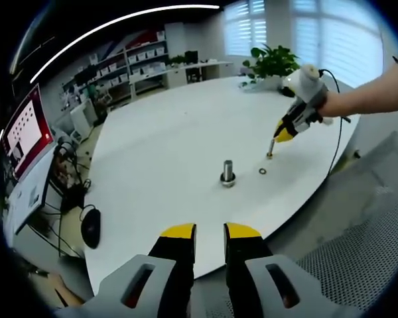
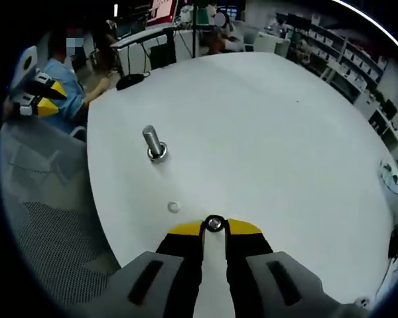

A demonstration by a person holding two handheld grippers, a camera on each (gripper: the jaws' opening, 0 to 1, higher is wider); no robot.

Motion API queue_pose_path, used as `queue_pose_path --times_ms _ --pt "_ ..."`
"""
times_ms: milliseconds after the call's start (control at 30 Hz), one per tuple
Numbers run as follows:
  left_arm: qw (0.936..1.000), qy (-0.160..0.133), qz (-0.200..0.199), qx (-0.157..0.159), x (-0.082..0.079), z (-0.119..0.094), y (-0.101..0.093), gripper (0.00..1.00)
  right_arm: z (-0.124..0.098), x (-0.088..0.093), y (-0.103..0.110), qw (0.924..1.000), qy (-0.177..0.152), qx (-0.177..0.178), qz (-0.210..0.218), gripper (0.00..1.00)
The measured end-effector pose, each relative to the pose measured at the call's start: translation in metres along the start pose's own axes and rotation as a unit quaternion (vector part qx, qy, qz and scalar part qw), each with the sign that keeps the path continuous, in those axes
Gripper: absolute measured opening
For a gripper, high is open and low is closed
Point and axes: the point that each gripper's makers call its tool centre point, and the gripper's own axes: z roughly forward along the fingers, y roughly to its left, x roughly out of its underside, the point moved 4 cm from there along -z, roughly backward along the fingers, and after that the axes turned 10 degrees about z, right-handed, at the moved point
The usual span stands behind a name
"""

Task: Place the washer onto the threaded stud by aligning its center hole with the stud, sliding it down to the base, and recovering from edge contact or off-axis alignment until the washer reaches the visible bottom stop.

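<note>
— Washer (image 2: 214, 224) first: where is it?
— Pinched between the yellow tips of the right gripper (image 2: 214, 226), in the right gripper view at about six o'clock, low over the near edge of the white round table (image 2: 265, 132). Its center hole faces the camera.
— And the threaded stud (image 2: 152, 142)?
— Upright on the table at about ten o'clock from the washer, well apart from it, with a ring already around its base. In the left gripper view the stud (image 1: 227, 171) sits near the middle of the picture.
— Anything else lying on the table?
— A second small washer (image 2: 173, 207) lies flat between the stud and the gripper, nearer the gripper. In the left gripper view that loose washer (image 1: 262, 171) is at three o'clock from the stud, just beside it.
— The left gripper (image 1: 209, 233)?
— Its jaws stand apart with nothing between them, held off the table edge at six o'clock. In the right gripper view it shows at nine o'clock, beside a person in a blue shirt (image 2: 69, 86).
— The right one seen from the left?
— At two o'clock, yellow tips pointing down at the tabletop, a bare forearm (image 1: 371, 96) behind it. A potted plant (image 1: 272, 63) stands at the table's far rim.
</note>
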Motion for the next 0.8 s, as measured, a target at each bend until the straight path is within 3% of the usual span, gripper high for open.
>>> queue_pose_path --times_ms 400,800 --pt "1.0000 0.001 -0.001 -0.003 0.000 0.000 0.001 0.14 0.010 0.002 -0.001 0.9994 0.024 0.006 -0.026 0.14" --pt "1.0000 0.005 -0.001 -0.002 0.001 0.000 0.001 0.14 0.036 0.011 0.002 0.9978 0.062 -0.011 -0.023 0.14"
